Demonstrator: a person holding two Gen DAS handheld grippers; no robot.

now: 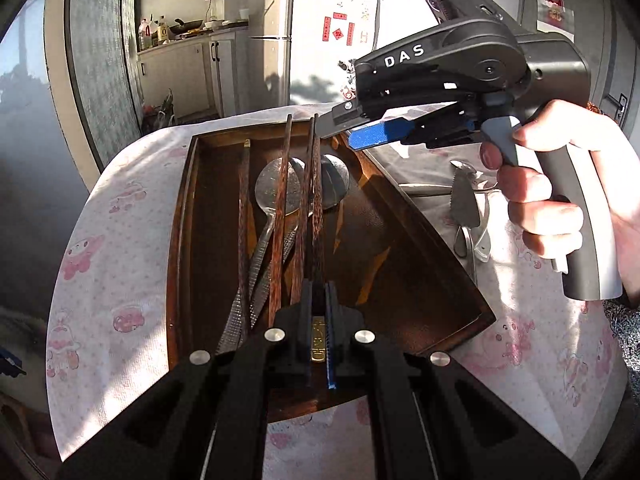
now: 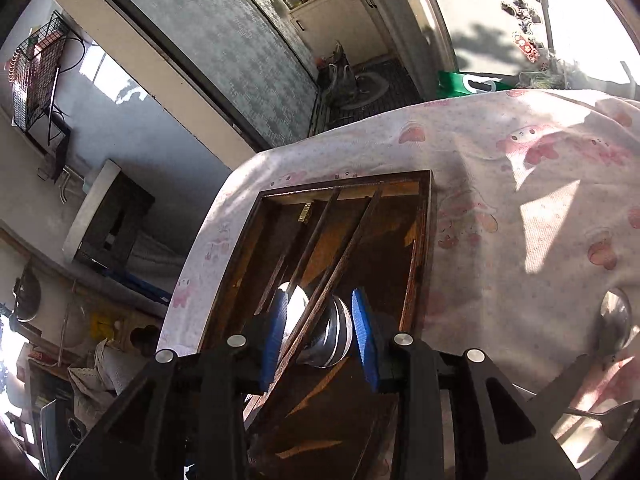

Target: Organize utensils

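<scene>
Wooden chopstick (image 1: pixel 317 216) is pinched in the left gripper (image 1: pixel 319 320) jaws above the tray (image 1: pixel 420 248); the right gripper (image 2: pixel 320 336), jaws spread, seemingly hovers over the spoons (image 1: pixel 278 192).

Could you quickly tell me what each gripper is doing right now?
Left gripper: shut on a chopstick.
Right gripper: open, holding nothing, over the wooden tray.

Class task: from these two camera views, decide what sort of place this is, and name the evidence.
Most likely a home kitchen or dining area: a fridge, a counter with a wok and oil bottles, and a cloth-covered table holding a wooden cutlery tray.
</scene>
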